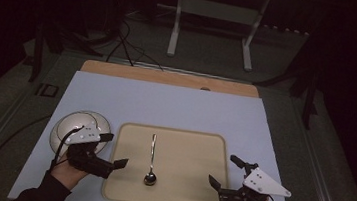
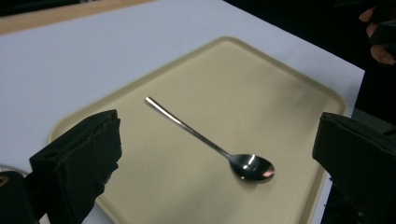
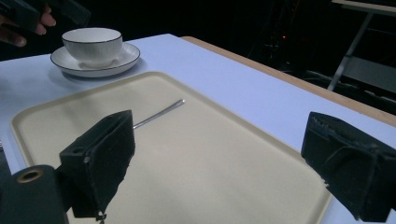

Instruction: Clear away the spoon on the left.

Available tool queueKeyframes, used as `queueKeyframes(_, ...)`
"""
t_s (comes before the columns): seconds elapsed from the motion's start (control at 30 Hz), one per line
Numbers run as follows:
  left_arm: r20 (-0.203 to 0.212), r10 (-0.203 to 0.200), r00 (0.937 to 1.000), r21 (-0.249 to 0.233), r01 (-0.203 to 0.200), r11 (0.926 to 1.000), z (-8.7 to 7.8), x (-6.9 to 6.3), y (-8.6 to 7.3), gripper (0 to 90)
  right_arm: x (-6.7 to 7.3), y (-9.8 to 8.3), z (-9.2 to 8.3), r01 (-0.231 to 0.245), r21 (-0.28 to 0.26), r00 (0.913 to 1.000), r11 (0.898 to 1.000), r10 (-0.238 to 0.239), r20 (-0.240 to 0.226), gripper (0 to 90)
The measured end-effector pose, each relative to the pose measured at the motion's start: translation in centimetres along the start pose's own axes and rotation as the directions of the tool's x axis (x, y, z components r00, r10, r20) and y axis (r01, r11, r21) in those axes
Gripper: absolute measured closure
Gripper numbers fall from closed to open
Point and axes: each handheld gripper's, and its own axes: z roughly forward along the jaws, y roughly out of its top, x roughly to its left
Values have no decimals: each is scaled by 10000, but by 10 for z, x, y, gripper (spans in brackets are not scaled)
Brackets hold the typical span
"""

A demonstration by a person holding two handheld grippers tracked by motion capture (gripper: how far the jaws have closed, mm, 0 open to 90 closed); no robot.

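A metal spoon (image 1: pixel 152 158) lies on a beige tray (image 1: pixel 190 157), bowl toward me and handle pointing away. My left gripper (image 1: pixel 114 150) stands open at the tray's left edge, over the near side of a white cup and saucer (image 1: pixel 71 122). At the tray's right edge my right gripper (image 1: pixel 225 171) is open too. In the left gripper view the spoon (image 2: pixel 210 144) rests on the tray (image 2: pixel 261 84) between the wide jaws of that gripper (image 2: pixel 219 126), clear of both. The right gripper view shows its gripper (image 3: pixel 222 126), the spoon's handle (image 3: pixel 161 111), the cup (image 3: pixel 92 43) and the saucer (image 3: pixel 122 59).
The tray sits on a pale blue-white board (image 1: pixel 166 104) that covers a wooden table (image 1: pixel 169 77). Behind the table stand a metal frame (image 1: pixel 215 14) and cables (image 1: pixel 122 44) on a dark floor. The other hand (image 3: pixel 28 23) appears beside the cup.
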Motion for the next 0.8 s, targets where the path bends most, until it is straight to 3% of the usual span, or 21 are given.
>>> queueKeyframes(0.17, -335, -166, 9993, 72, 169, 9998, 6, 1, -12, 22, 0, -1, 1, 17, 59, 10000, 10000, -17, 10, 98)
queueKeyframes(0.33, -366, -534, 9979, -123, 529, 9985, 13, 5, -21, 23, -1, -2, 1, -26, 106, 10000, 9999, 26, 1, 98)
queueKeyframes(0.57, -468, -228, 9986, -111, 223, 9997, 20, 3, -29, 22, -3, -4, 2, -189, 226, 9998, 9996, 188, 37, 98)
queueKeyframes(0.8, -611, -249, 9978, 60, 253, 9997, 27, 4, -34, 23, -3, -4, 2, -183, 312, 9998, 9993, 181, 48, 98)
